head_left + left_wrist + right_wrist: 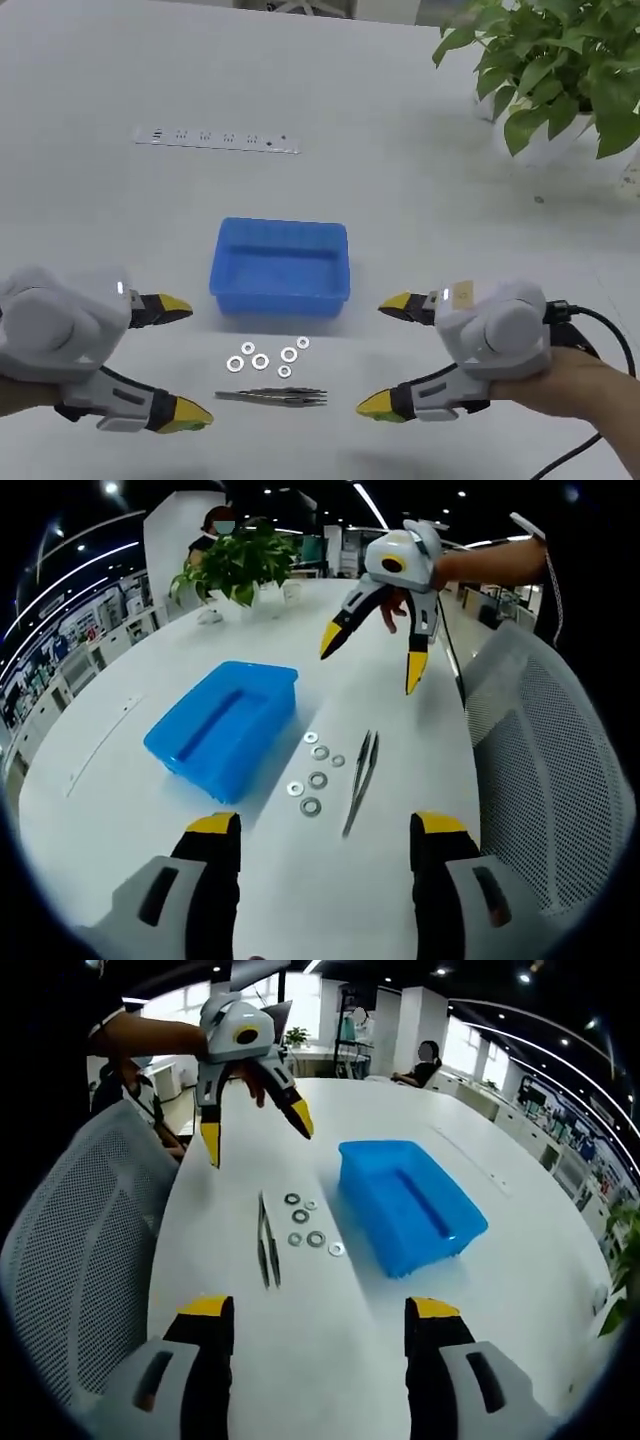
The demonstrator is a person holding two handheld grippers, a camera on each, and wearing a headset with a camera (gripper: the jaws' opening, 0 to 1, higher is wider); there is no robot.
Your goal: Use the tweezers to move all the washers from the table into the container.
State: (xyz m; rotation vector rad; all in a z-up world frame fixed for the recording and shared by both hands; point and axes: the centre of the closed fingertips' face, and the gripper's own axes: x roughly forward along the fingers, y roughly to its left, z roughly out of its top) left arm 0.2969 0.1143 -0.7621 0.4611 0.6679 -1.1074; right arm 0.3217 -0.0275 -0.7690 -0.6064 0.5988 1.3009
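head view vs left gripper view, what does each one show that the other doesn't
Head view adds: the left tongs seen whole from above, white body included, standing open. Left gripper view adds: a mesh chair back, a person behind the plant, and ceiling lights. Both share: the blue container, six washers on the table, the tweezers beside them, and the open right tongs.

Head view above, gripper views opposed, sharing container [280, 297]
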